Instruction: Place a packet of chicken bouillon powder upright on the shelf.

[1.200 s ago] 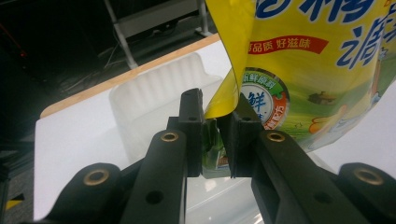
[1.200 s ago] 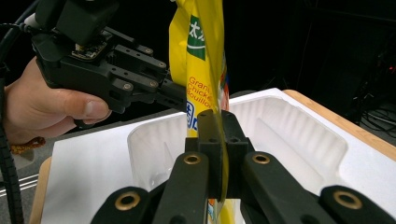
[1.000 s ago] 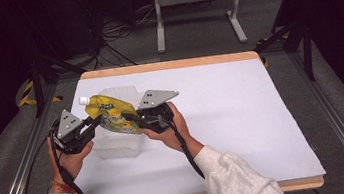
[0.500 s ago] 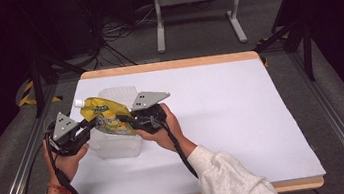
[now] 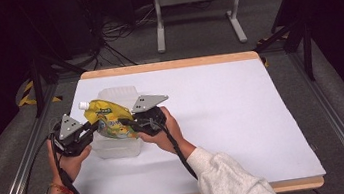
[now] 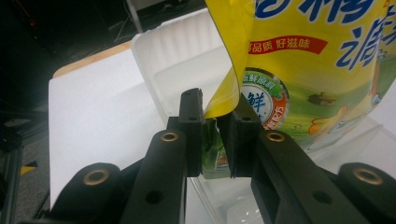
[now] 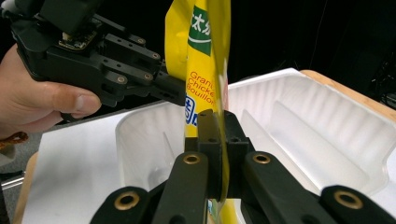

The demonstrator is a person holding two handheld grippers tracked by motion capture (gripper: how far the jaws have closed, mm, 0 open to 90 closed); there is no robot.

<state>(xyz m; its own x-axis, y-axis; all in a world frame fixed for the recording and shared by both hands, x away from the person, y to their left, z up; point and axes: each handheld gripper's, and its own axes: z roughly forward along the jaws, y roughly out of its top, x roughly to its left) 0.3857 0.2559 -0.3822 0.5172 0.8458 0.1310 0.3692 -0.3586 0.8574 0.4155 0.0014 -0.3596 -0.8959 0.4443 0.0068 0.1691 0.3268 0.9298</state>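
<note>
White table (image 5: 243,118): both grippers (image 5: 94,129) (image 5: 125,123) clamp a yellow printed spouted pouch (image 5: 107,119) over a clear tray (image 5: 121,146)

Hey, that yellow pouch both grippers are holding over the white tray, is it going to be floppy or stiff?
Probably floppy: the yellow pouch curls at its edge beside the left gripper. Its glossy film may be slippery, so the right gripper pinches it tight. Likely light, since two edge pinches hold it above the tray.

Left gripper (image 5: 94,129), right gripper (image 5: 126,123): both clamped.
</note>
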